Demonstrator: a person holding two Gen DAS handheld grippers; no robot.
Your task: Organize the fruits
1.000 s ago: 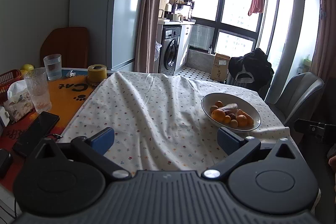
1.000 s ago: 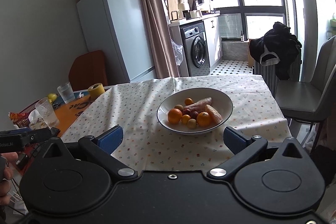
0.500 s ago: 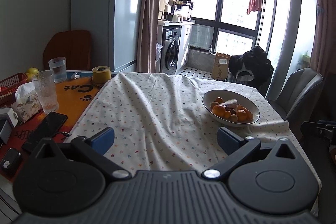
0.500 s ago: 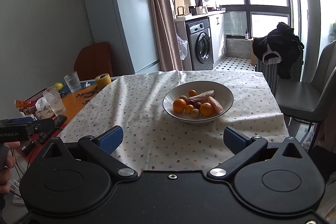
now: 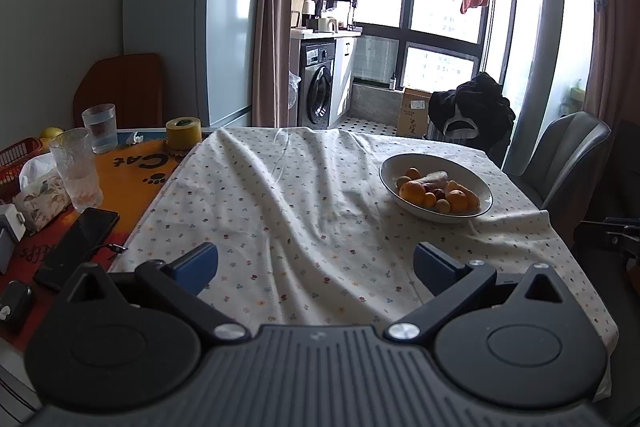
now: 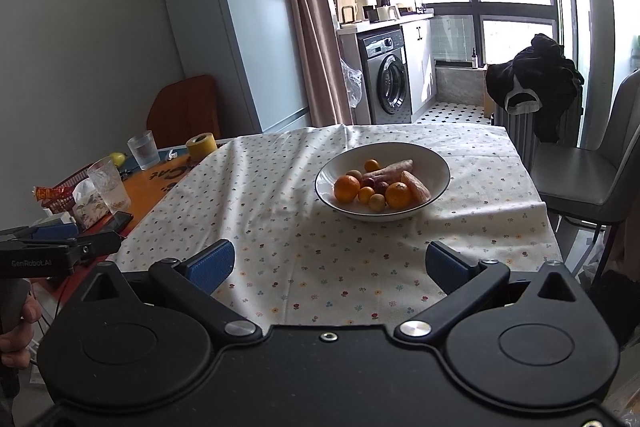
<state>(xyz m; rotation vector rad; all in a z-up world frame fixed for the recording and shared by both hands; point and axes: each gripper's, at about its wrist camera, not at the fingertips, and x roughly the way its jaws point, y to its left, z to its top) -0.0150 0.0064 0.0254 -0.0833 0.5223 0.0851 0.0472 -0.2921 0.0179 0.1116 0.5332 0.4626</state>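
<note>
A white bowl (image 6: 438,163) stands on the flowered tablecloth (image 6: 280,195), toward the table's right side. It holds oranges (image 6: 347,188), smaller yellow and dark fruits (image 6: 376,202) and pale long pieces (image 6: 390,169). The same bowl (image 5: 478,187) appears at the right in the left wrist view. My right gripper (image 6: 329,265) is open over the near edge of the table, well short of the bowl. My left gripper (image 5: 315,262) is open too, over the cloth, left of the bowl. Neither holds anything.
On the orange mat at the left stand two glasses (image 5: 78,169), a yellow tape roll (image 5: 183,133), a tissue pack (image 5: 42,199), a phone (image 5: 78,241) and a red basket (image 5: 16,157). A grey chair (image 6: 592,171) stands at the table's right. A hand (image 6: 18,331) holds the left gripper's handle.
Both grippers have drawn back from the table and risen a little, so the bowl looks smaller and farther. Both stayed open.
</note>
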